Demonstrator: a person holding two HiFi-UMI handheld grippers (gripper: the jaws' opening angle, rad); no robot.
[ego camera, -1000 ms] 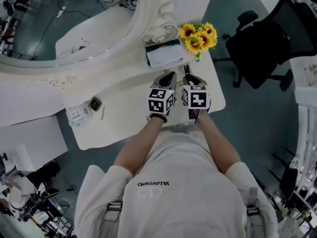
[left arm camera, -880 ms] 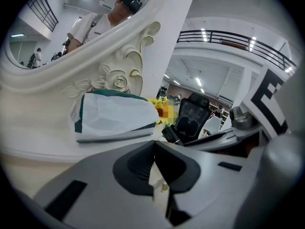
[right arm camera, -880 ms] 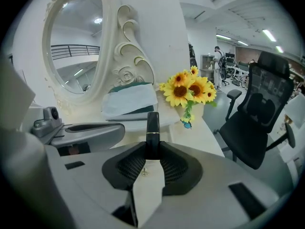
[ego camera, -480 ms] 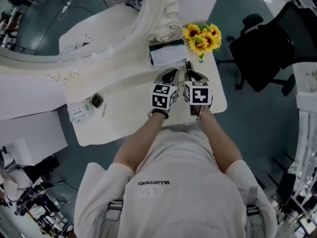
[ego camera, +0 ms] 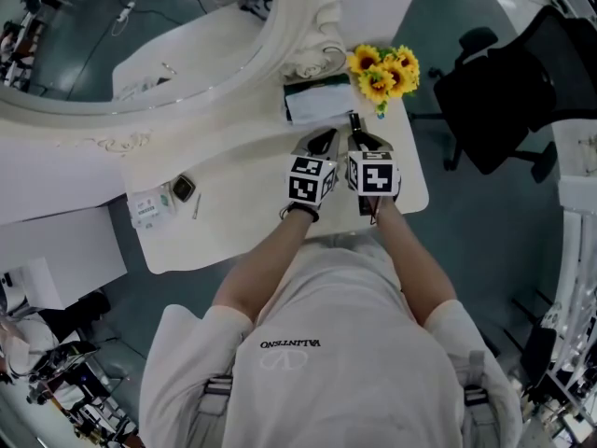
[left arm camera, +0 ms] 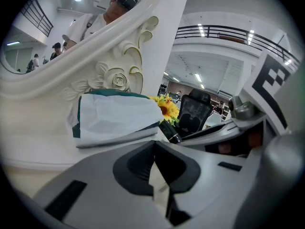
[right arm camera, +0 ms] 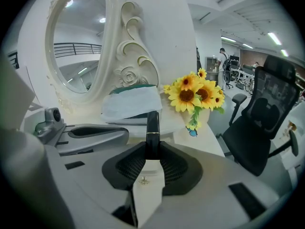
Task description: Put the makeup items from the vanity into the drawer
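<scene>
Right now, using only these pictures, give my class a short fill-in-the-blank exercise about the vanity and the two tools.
1. The right tool is shut on a slim tube whose colour is ____.
2. The left tool has its jaws together and holds ____.
3. The flowers at the far corner of the vanity are coloured ____.

Missing words: black; nothing; yellow

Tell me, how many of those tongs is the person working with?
2. The left tongs are shut and empty over the vanity top's right end; the right tongs, just beside them, grip a slim black tube. None look hidden.
</scene>
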